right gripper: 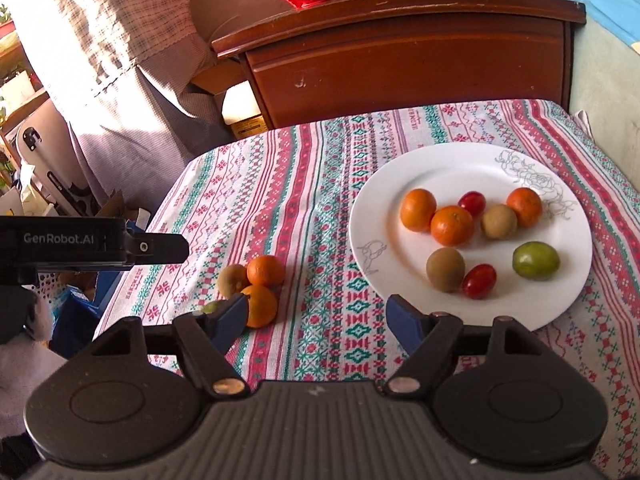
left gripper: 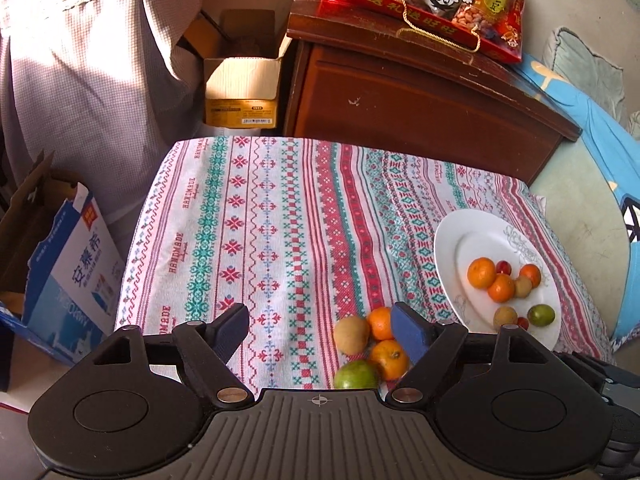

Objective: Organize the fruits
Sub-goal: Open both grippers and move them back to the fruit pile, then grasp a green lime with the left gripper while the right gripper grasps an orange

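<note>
Both grippers, left (left gripper: 320, 330) and right (right gripper: 316, 322), gape empty; loose fruits (left gripper: 370, 346) beside left's right finger, awaiting the plate (right gripper: 400, 176).

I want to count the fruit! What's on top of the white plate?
On the white plate lie three oranges, two brown kiwis, two little red tomatoes and one green fruit. The plate's near rim is hidden behind the right gripper's fingers.
</note>
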Demonstrator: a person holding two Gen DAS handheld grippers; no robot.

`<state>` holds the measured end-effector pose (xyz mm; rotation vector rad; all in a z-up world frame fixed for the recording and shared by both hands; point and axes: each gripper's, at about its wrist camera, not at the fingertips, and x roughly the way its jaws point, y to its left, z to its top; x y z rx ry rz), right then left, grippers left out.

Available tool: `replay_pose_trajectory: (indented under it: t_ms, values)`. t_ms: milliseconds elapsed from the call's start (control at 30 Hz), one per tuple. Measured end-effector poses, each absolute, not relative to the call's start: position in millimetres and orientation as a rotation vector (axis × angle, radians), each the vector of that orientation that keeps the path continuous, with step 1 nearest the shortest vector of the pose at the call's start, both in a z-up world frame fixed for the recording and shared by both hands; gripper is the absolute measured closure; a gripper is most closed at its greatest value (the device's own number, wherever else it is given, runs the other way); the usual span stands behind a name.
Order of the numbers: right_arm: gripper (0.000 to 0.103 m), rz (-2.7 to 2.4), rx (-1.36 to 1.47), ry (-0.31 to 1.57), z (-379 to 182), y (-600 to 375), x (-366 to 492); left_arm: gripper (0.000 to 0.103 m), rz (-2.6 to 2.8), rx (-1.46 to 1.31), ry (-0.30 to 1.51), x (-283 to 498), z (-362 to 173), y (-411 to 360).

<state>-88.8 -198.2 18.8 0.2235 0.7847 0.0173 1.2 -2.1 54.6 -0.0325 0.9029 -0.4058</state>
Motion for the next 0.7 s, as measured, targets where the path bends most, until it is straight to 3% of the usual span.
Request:
replay_pose_trajectory:
  t_ms: [433, 700]
  values:
    - [0.053, 0.103, 0.149, 0.794, -1, -174, -80, 0.024, -0.402, 0.083, 0.946, -9, 33, 11]
    - [0.056, 0.124, 0.104, 0.781, -9, -164, -68, 0.024, -0.376, 0.099, 0.989, -7, 22, 25]
